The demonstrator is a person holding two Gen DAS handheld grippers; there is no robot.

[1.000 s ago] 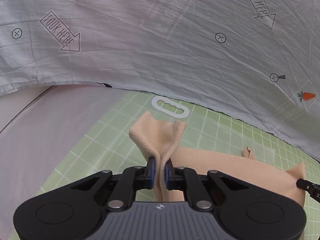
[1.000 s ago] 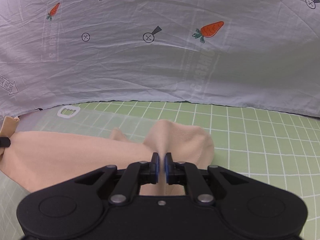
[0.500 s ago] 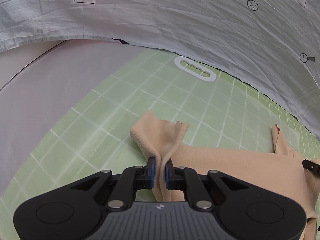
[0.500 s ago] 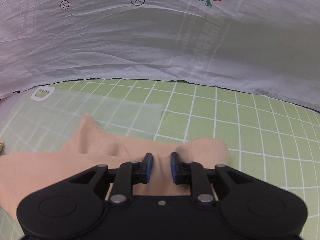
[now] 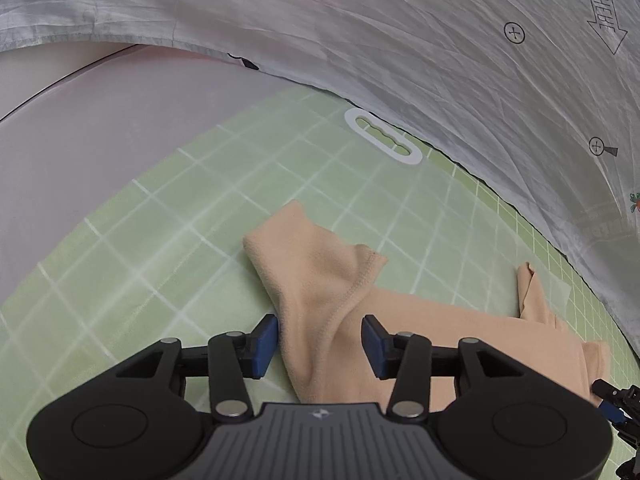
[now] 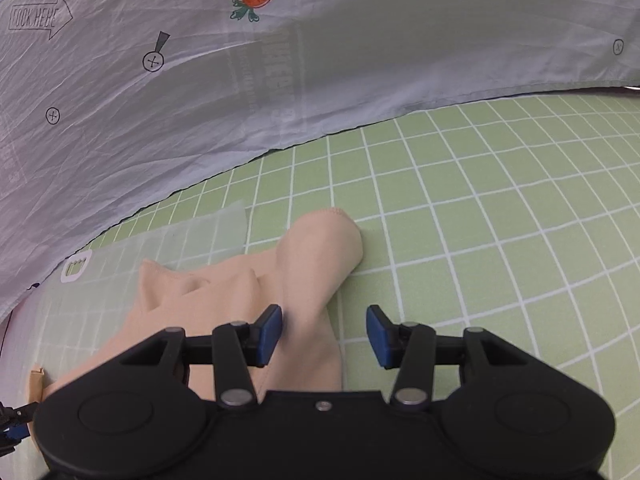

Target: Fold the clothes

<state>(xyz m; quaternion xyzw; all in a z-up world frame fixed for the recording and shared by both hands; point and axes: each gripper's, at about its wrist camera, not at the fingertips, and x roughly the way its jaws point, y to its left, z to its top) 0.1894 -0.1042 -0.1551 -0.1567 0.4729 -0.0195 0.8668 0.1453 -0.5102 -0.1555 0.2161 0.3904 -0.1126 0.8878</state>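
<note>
A peach-coloured garment (image 5: 320, 280) lies on the green grid mat (image 5: 180, 240). In the left wrist view one end of it rests between the blue pads of my left gripper (image 5: 319, 342), which stands open just above it. In the right wrist view the same garment (image 6: 304, 264) shows its other end, a rounded fold. My right gripper (image 6: 323, 336) is open too, with the cloth under its left pad and bare mat (image 6: 460, 220) under the right one.
A grey printed sheet (image 5: 400, 40) with arrows, crosses and carrots hangs over the far side of the mat (image 6: 160, 100). A translucent plastic board with a white handle slot (image 5: 382, 136) lies on the mat. Pale tabletop (image 5: 80, 120) extends to the left.
Both grippers have come down to the mat and opened, letting go of the garment ends. The right one opened first, the left one after. The cloth now lies flat.
</note>
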